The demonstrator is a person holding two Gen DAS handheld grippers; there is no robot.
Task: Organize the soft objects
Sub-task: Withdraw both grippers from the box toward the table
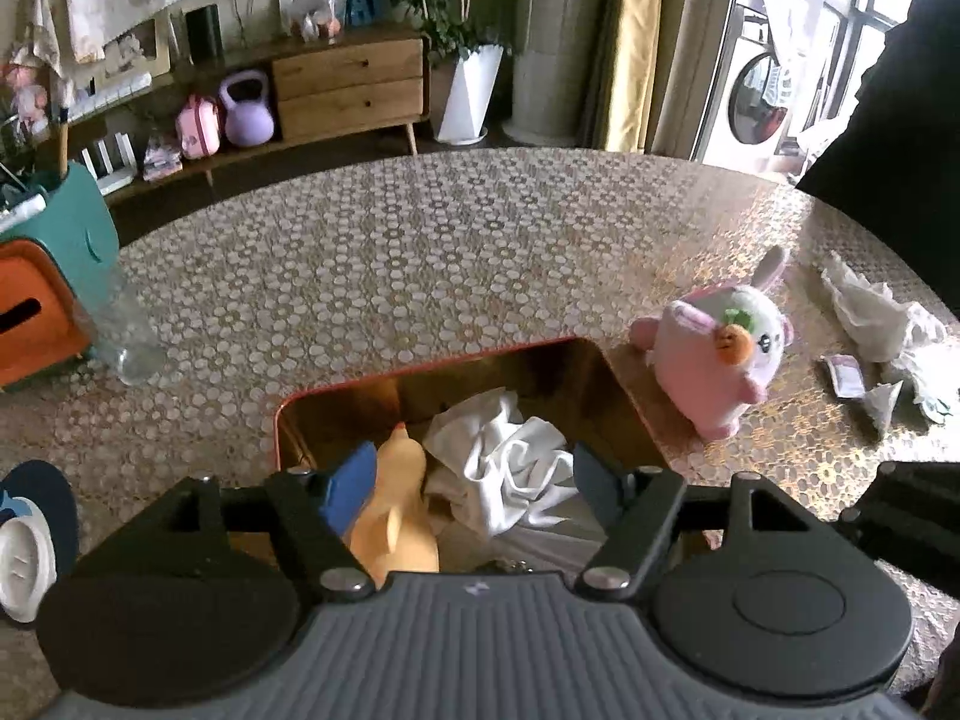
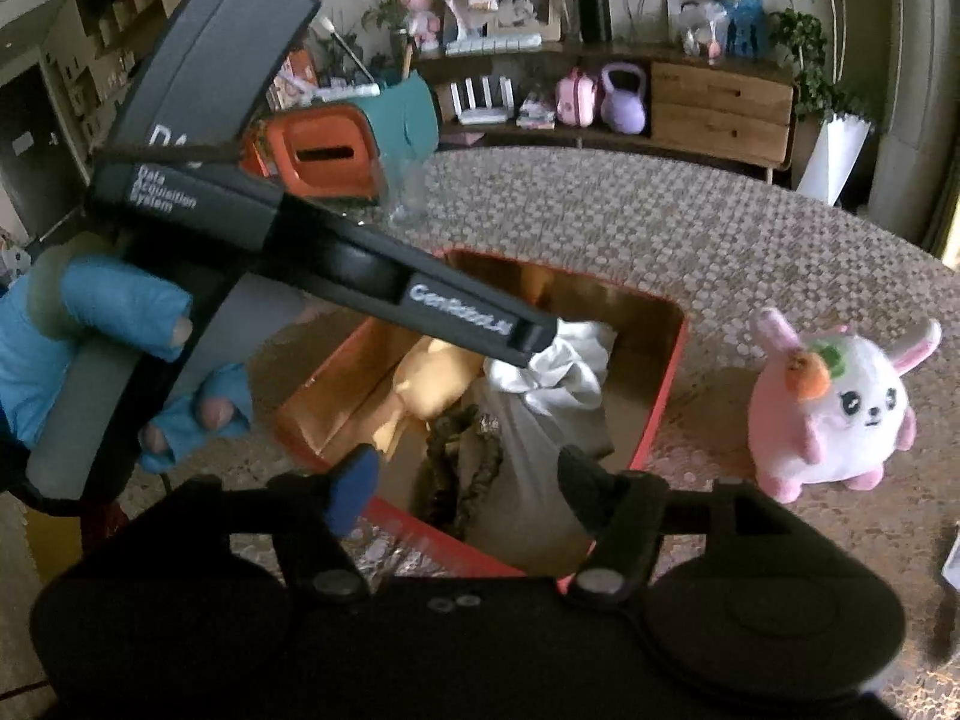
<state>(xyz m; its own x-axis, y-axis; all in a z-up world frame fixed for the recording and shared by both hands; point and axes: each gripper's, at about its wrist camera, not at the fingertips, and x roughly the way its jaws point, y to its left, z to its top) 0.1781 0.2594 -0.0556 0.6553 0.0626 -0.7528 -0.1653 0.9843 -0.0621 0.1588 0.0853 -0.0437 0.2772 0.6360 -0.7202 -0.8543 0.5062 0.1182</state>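
A red box (image 1: 633, 402) with a gold inside stands on the patterned table; it also shows in the right wrist view (image 2: 666, 396). Inside lie a yellow plush (image 1: 399, 498), a white cloth (image 1: 510, 468) and a dark braided item (image 2: 462, 474). A pink and white bunny plush (image 1: 723, 354) stands on the table right of the box, also in the right wrist view (image 2: 840, 414). My left gripper (image 1: 474, 486) is open over the box, empty. My right gripper (image 2: 468, 489) is open over the box's near edge, empty. The left gripper's body (image 2: 336, 264) reaches over the box.
Crumpled white tissues (image 1: 876, 324) and a small packet (image 1: 843, 375) lie at the far right. A teal and orange container (image 1: 54, 282) and a clear glass (image 1: 129, 336) stand at the left. A white and blue object (image 1: 30, 540) sits at the near left.
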